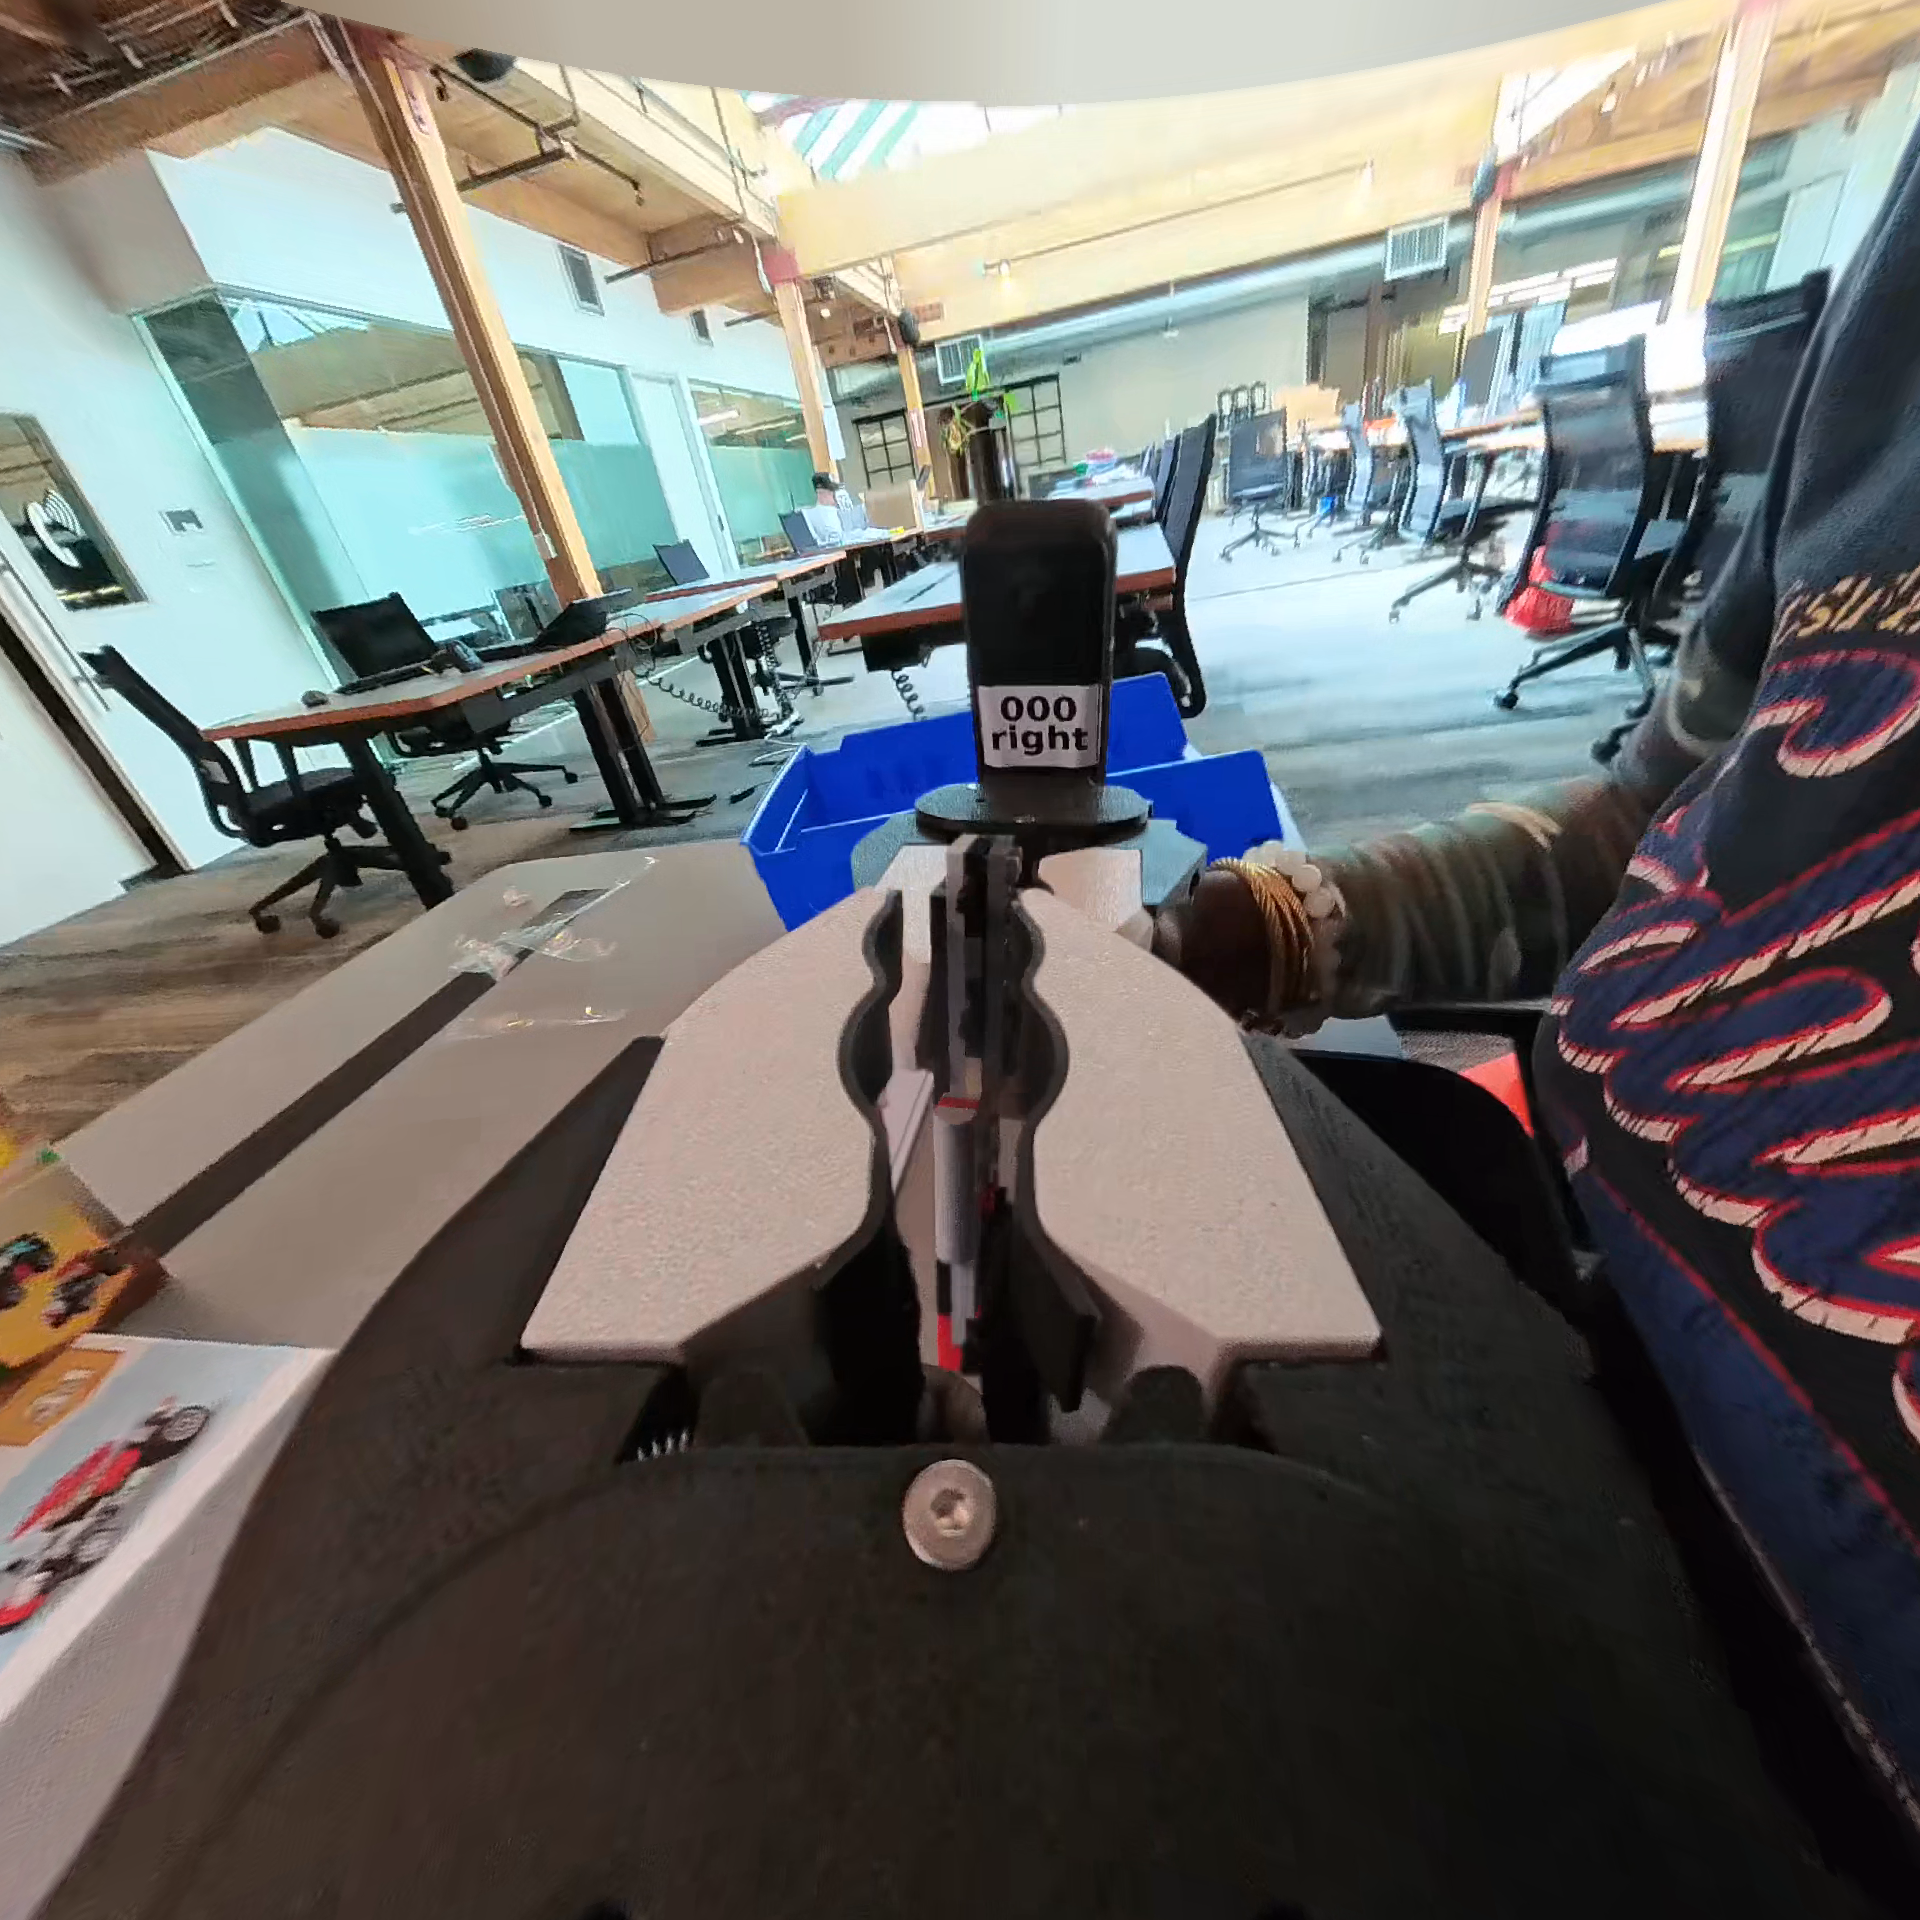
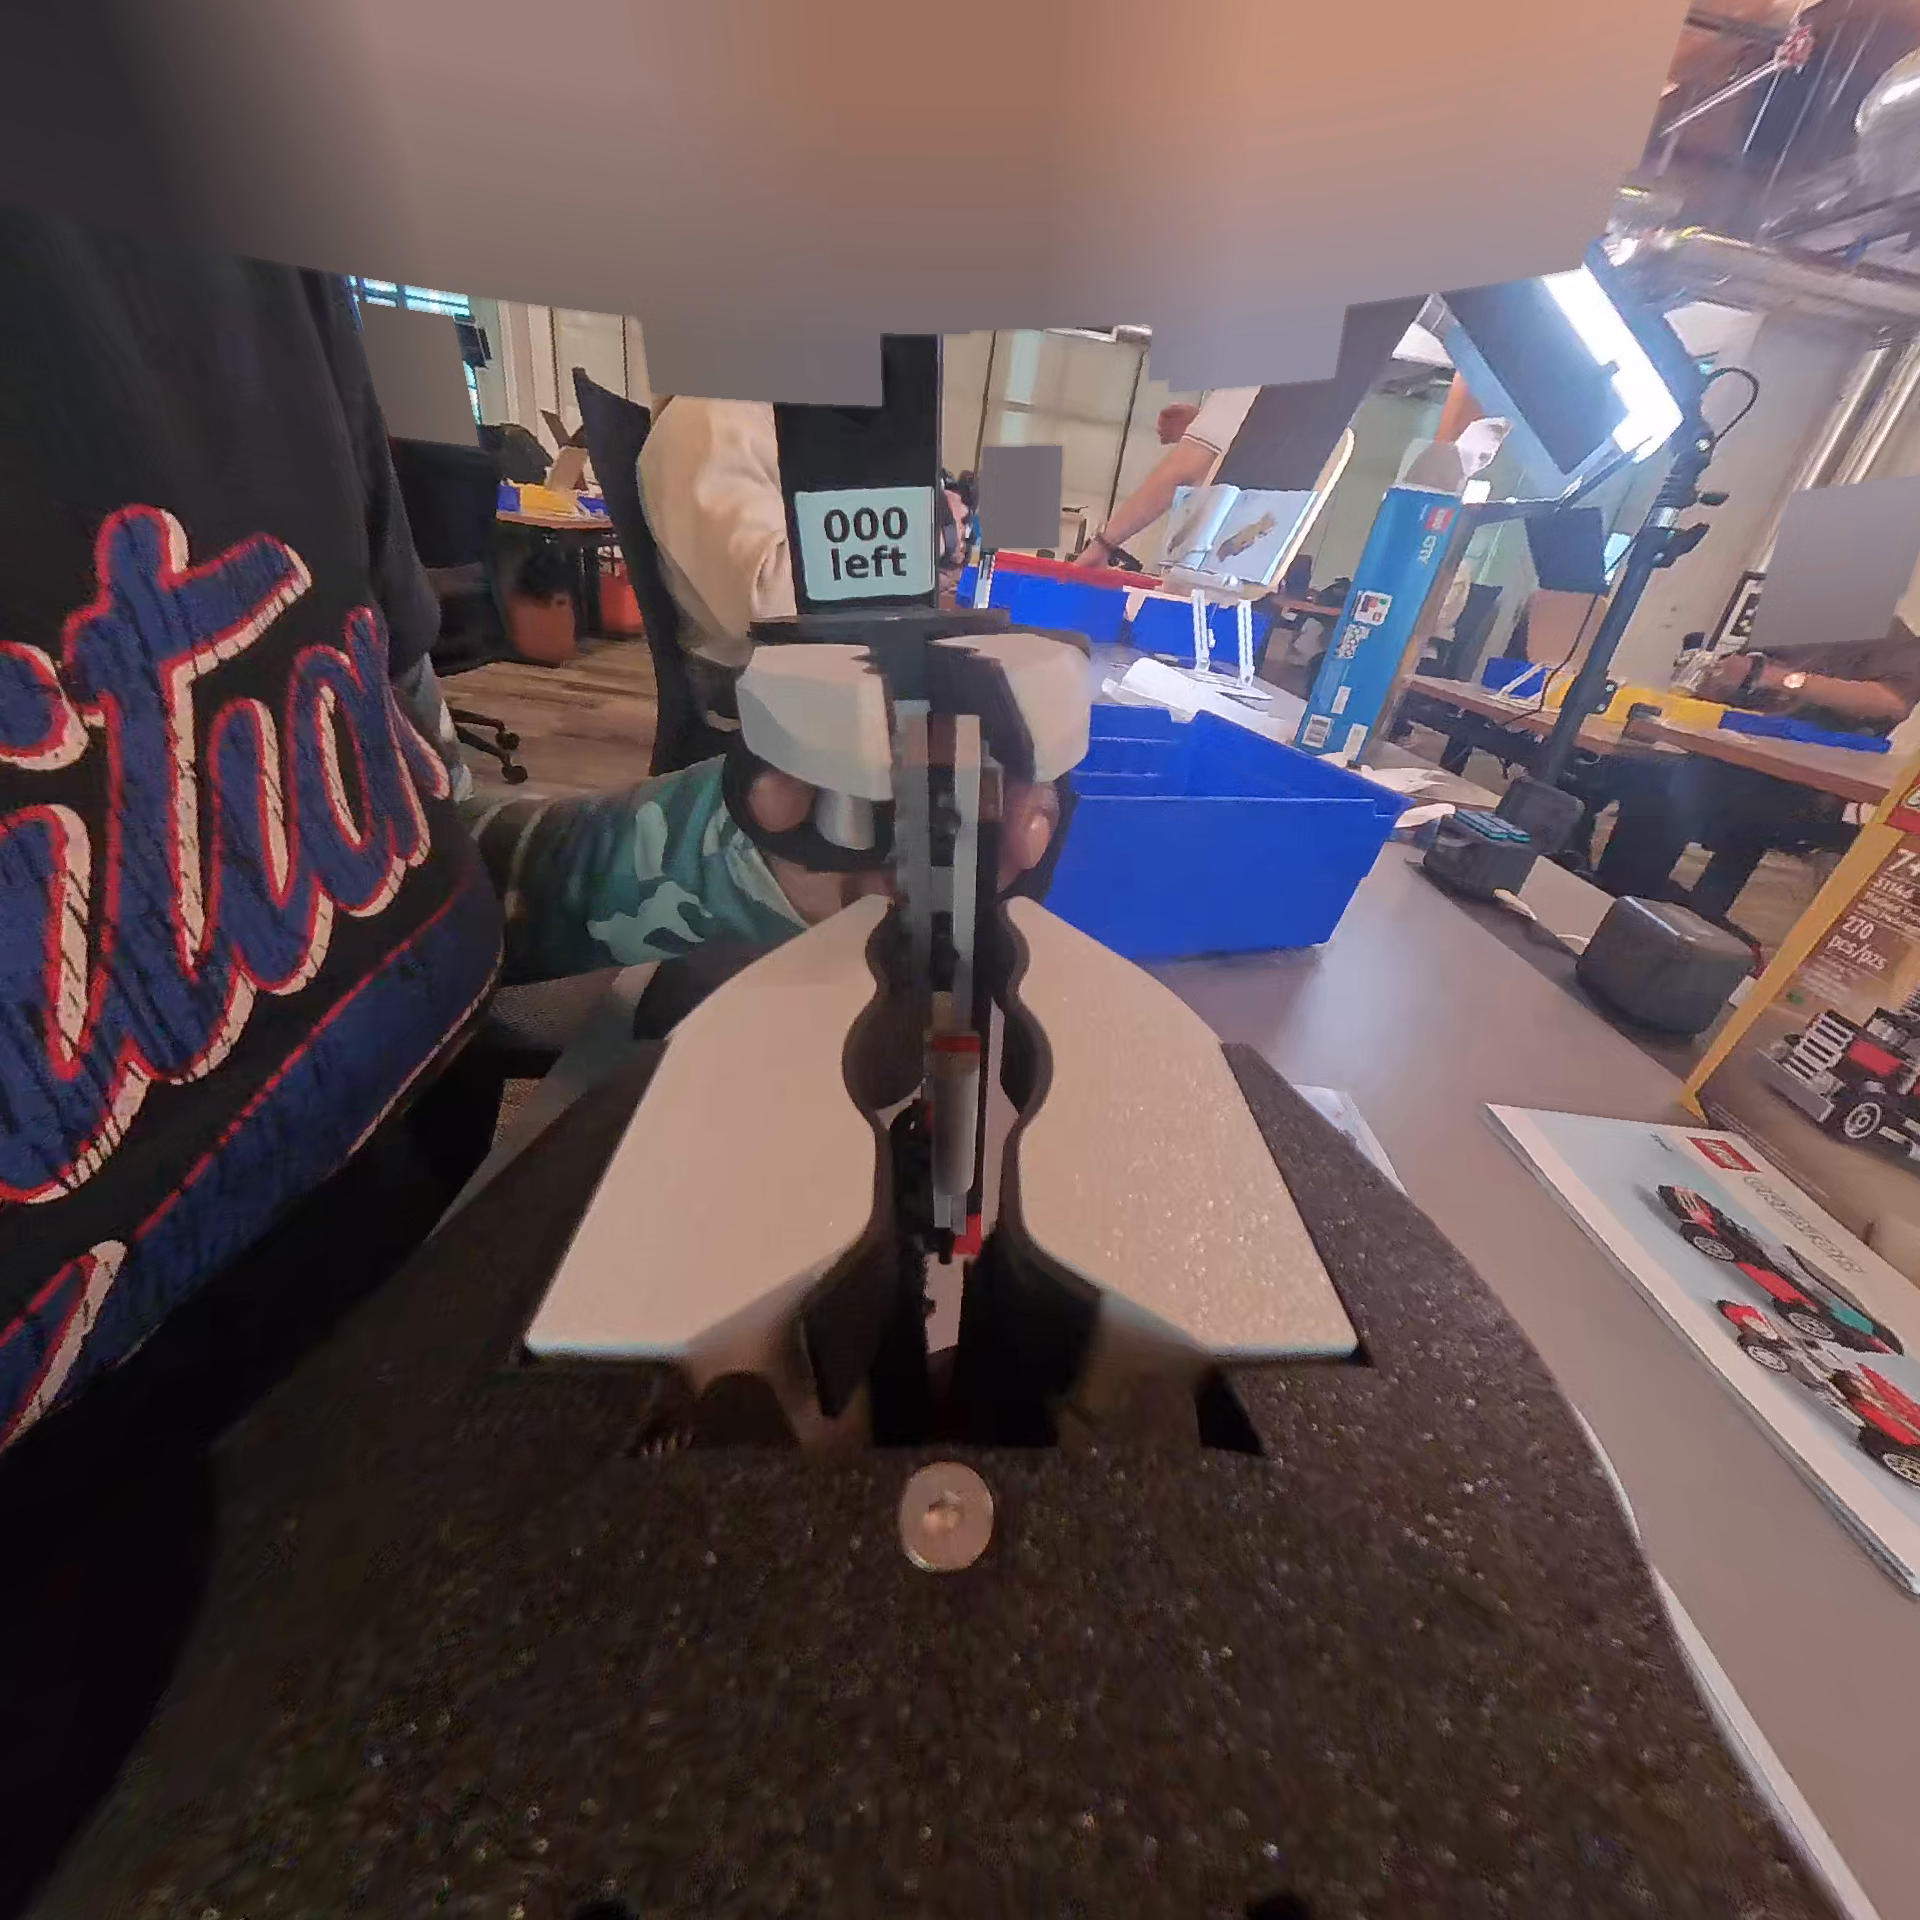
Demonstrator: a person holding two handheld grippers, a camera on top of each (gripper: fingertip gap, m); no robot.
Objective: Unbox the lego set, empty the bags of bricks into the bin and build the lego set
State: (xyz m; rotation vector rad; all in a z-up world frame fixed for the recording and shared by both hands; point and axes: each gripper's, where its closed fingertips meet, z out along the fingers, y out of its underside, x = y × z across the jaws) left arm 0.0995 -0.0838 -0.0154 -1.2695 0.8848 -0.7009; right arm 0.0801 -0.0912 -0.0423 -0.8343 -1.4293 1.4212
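Both grippers face each other above the table and are shut on the same long, thin lego assembly of grey, black, white and red bricks, also seen in the right wrist view. My left gripper grips one end edge-on; the right gripper shows beyond it. My right gripper grips the other end; the left gripper shows beyond it. The blue bin stands behind on the grey table; it also shows in the right wrist view.
The yellow lego box and the instruction booklet lie at the right in the right wrist view; both show at lower left in the left wrist view. Empty clear bags lie on the table. The person's dark patterned jacket is close by. Both grippers' tips are close together, under 4 cm apart.
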